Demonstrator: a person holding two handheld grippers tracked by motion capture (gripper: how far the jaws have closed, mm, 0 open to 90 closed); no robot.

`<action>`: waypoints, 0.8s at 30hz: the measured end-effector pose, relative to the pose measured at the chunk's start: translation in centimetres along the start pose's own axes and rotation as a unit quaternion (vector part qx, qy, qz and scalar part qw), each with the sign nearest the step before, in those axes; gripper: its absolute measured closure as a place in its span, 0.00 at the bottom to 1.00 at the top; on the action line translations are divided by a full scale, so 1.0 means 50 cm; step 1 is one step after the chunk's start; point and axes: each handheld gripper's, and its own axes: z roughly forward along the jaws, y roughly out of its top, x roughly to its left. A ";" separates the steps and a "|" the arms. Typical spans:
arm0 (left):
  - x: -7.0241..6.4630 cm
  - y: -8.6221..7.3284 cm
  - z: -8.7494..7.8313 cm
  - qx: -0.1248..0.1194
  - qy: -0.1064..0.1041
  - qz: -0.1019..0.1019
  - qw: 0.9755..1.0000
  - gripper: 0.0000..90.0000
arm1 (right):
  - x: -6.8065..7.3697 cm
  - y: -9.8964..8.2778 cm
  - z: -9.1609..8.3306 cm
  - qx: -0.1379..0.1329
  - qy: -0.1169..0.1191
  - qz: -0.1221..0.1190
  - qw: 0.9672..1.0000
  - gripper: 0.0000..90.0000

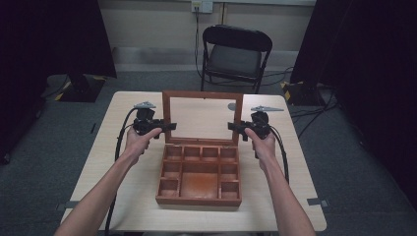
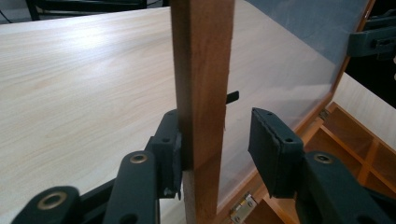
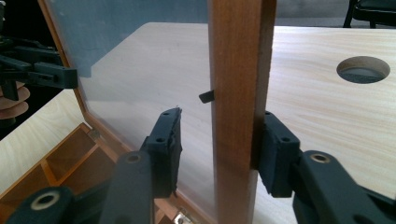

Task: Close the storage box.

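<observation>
The left tongs (image 1: 164,126) straddle the left rail of the upright glass lid (image 1: 202,118), one pad touching and the inner pad clear. The right tongs (image 1: 235,127) sit likewise on the right rail, so neither truly clamps. The lid could slip and drop onto the compartment box (image 1: 199,173) below the tongs, likely if the two hands move unevenly.

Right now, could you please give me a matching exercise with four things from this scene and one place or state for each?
Things:
1. chair
2. lid
3. hole
4. left gripper

Places or states:
a. stands upright, open
b. at the lid's left edge
c. behind the table
d. cut into the table

Pairs: 1-c, 2-a, 3-d, 4-b
</observation>
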 end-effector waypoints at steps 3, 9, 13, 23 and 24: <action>-0.005 0.000 -0.004 0.001 0.000 -0.001 1.000 0.62 | 0.011 0.001 -0.004 0.003 -0.009 0.002 1.000 0.58; -0.014 -0.001 -0.010 0.000 0.003 0.000 1.000 0.61 | 0.022 0.002 -0.011 0.009 -0.012 0.005 1.000 0.56; -0.018 -0.004 -0.013 -0.002 0.004 0.004 1.000 0.60 | 0.024 0.000 -0.015 0.008 -0.007 0.010 1.000 0.55; -0.031 -0.010 -0.031 0.002 -0.005 0.012 1.000 0.59 | 0.039 -0.006 -0.030 0.011 -0.002 0.006 1.000 0.52; -0.032 -0.010 -0.032 0.001 -0.009 0.011 1.000 0.59 | 0.040 -0.008 -0.032 0.012 0.000 0.007 1.000 0.51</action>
